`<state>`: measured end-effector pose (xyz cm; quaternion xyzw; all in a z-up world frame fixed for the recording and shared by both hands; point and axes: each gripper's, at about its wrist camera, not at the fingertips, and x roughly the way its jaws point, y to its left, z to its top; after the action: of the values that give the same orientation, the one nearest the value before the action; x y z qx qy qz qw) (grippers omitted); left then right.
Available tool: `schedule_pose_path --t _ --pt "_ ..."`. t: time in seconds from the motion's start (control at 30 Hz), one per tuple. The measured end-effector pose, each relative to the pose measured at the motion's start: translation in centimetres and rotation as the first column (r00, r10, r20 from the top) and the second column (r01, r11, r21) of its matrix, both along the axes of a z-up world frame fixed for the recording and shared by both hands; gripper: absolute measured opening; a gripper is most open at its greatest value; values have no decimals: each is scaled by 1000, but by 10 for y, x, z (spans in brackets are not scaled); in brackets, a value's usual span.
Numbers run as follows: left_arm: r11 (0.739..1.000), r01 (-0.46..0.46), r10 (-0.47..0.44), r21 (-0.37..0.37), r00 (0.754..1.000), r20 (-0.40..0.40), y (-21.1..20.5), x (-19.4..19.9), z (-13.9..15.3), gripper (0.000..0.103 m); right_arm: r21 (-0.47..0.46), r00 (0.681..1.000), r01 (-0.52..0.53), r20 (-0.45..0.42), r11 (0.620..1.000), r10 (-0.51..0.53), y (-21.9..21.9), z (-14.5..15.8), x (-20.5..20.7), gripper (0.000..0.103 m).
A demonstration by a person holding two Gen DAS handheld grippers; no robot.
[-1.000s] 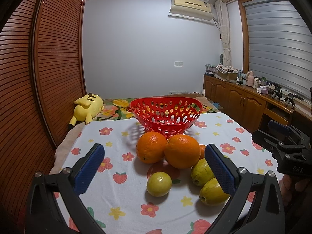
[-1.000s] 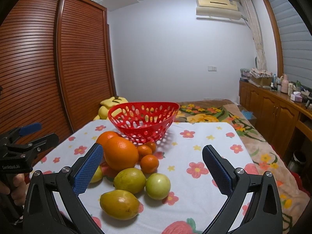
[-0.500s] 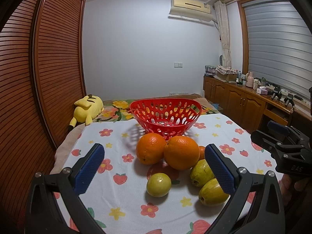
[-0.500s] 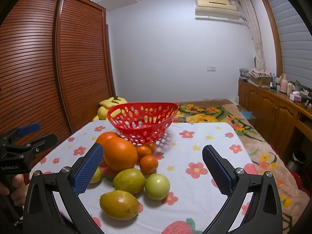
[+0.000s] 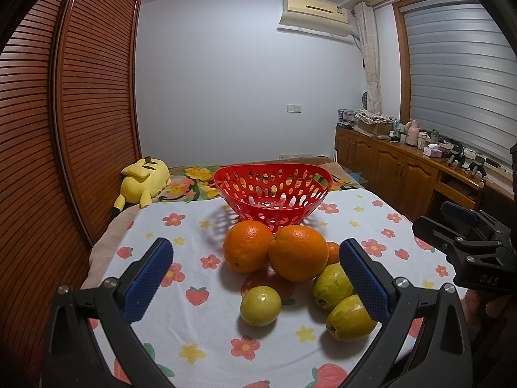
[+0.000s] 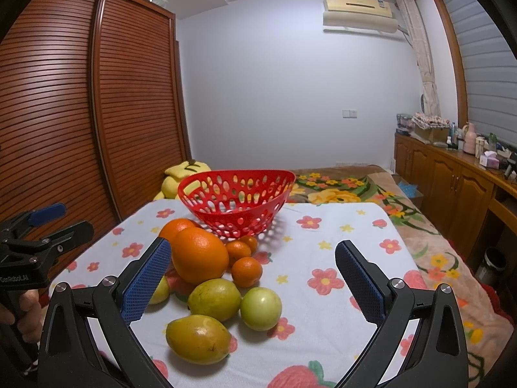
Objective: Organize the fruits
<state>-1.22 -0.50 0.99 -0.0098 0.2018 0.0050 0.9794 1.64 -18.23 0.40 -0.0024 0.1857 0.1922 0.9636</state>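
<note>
Overhead, wall air conditioner (image 5: 315, 11); below, flowered tablecloth (image 5: 200, 226) beside slatted wardrobe (image 5: 64, 113).

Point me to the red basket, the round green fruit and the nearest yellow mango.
red basket (image 6: 206, 182): right wrist view, on its near-left rim.
round green fruit (image 6: 260, 307): right wrist view, middle of its skin.
yellow mango (image 6: 197, 339): right wrist view, centre of its body.

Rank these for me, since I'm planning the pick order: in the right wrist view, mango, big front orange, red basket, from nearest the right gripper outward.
From the right gripper:
1. Mango, lowest, left of centre.
2. Big front orange, behind it by the left finger.
3. Red basket, farthest back, empty.
</note>
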Motion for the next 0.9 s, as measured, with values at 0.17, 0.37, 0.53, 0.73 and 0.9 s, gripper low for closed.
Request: schedule_pose_path --t 0.17,0.37,0.53,0.73,0.9 --pt "1000 0 0 0 1000 0 0 -1 -1 103 -1 1000 -2 -2 1000 2 1 0 0 103" --pt "1000 1 -1 -1 1000 2 -1 -1 -1 103 -2 1000 -2 -1 1000 2 0 0 -1 103" --pt "1000 2 -2 -2 1000 2 -2 -1 -1 103 -2 1000 -1 -2 1000 1 1 0 -1 103" --pt "1000 10 -10 -6 1000 -8 -3 -1 -4 103 -2 1000 -1 -2 1000 1 1 0 -1 103" --pt "1000 10 -11 -12 999 -33 3 4 -13 103 -5 1000 -3 -10 1000 3 3 -2 0 103"
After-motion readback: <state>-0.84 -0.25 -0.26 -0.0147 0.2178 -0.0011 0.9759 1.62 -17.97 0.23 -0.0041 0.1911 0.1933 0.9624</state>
